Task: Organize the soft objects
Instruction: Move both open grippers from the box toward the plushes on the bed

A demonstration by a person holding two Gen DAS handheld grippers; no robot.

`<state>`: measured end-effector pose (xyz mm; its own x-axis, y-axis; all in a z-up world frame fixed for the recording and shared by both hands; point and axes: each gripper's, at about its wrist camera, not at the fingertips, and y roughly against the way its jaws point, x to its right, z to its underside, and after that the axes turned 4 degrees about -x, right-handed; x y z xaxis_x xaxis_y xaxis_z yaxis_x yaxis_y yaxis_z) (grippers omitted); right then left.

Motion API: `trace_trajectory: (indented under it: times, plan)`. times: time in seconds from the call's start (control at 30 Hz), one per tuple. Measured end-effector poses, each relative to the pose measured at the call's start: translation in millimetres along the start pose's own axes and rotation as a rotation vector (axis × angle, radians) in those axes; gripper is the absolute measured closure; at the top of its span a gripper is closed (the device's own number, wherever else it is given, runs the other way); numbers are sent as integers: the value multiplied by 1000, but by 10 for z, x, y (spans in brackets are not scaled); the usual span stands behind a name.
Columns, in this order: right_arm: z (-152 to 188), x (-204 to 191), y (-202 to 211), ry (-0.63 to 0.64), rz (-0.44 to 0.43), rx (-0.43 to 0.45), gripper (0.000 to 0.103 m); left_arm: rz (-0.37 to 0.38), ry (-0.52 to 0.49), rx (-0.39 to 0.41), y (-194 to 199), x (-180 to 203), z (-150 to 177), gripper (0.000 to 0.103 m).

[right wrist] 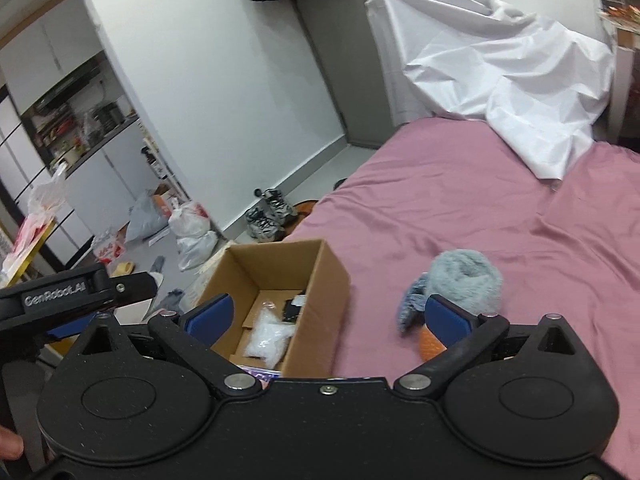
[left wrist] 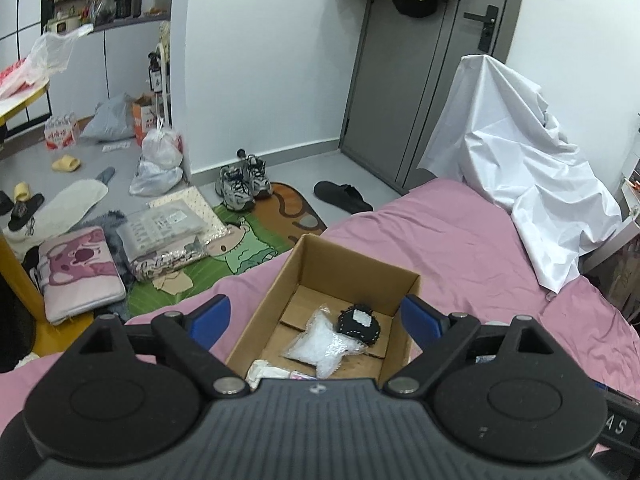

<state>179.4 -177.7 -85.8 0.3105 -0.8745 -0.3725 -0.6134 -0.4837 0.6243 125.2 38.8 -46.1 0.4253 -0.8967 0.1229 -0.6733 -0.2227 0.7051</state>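
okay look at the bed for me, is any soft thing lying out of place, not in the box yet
Yes. A fluffy grey-blue bundle lies loose on the pink bed, right of the cardboard box, beside something orange. The box already holds a clear bag and a black item.

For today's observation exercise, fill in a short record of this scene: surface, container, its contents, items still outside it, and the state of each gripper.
surface: pink bedsheet on a bed
container: open cardboard box standing on the sheet
contents: clear plastic bag, black item with a white label, something pale at the near end, partly hidden
outside the box: fluffy grey-blue item to the box's right, an orange item beside it, partly hidden
left gripper: open, over the box, holding nothing
right gripper: open, empty
background: white sheet draped at the bed's far end
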Motion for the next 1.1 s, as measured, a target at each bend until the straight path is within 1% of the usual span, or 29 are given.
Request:
trace_trajectory:
  times: [0.13,0.27,0.4,0.63,0.7,0.83,1.1]
  plan:
    - [-18,98,70,-20,24,6,0,-15,-18,11,53,126,25,12]
    - [-28,136,162,6,63,20,0,-12,-16,1,79,225,53,12]
    - [-32,200,208,17,83,8,0,-7,-30,-5,104,343,105,12]
    - [-34,302,319,35,91,-8,0,9,-50,-18,115,546,192,12]
    - [-40,350,326,30,107,-17,0,8,-54,-22,105,600,219,12]
    - [-54,415,394,38,123,-1,0,13,-67,-30,94,690,263,12]
    - [-80,633,464,4,136,-8,0,30,-78,-45,40,899,315,12]
